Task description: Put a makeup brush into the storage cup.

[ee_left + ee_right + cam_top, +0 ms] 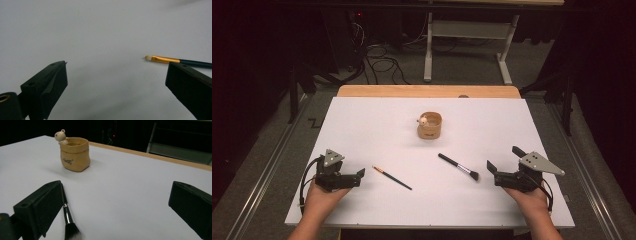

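A tan sack-shaped pot (429, 125) with a small bear figure on its rim stands upright at the middle of the white board (362, 125). A thin brush with a gold ferrule (392, 178) lies left of centre; its tip (160, 59) shows just ahead of my left gripper (354, 179), which is open and empty. A black fluffy-headed brush (458, 167) lies right of centre. My right gripper (502, 162) rests open beside its bristles (71, 231). The pot (74, 153) stands beyond it.
A wooden table edge (427, 91) runs behind the board. Beyond it are a grey desk frame (467, 45) and floor cables (382, 62). Metal rails (262, 170) flank the table on both sides.
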`<state>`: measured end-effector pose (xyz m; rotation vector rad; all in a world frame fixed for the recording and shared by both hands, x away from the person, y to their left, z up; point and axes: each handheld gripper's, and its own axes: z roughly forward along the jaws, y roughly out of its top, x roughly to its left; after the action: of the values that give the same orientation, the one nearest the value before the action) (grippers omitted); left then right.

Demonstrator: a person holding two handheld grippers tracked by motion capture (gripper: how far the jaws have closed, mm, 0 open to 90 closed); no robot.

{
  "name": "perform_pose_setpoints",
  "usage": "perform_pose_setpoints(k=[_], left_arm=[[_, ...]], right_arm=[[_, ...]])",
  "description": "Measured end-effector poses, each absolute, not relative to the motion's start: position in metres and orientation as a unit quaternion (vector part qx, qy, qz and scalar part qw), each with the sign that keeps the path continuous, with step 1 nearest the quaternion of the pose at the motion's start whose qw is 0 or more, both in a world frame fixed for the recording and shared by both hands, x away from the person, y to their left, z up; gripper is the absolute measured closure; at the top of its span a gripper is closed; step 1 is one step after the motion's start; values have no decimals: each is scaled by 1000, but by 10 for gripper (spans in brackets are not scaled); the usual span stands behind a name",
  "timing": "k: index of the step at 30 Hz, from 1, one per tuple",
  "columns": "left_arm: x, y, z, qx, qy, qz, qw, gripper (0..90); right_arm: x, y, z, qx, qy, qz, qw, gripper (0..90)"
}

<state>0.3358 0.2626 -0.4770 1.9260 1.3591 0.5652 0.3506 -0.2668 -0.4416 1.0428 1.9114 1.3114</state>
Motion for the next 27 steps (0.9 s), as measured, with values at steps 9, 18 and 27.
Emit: perform_pose_setpoints(k=[9, 18, 27], left_arm=[[336, 264, -476, 745, 532, 199, 350, 76], [337, 264, -477, 743, 534, 196, 352, 71], [336, 264, -475, 745, 540, 181, 348, 74]], right_arm=[[358, -261, -442, 393, 733, 473, 291, 2], [351, -259, -443, 368, 735, 488, 292, 1], [344, -257, -443, 362, 735, 496, 288, 1]])
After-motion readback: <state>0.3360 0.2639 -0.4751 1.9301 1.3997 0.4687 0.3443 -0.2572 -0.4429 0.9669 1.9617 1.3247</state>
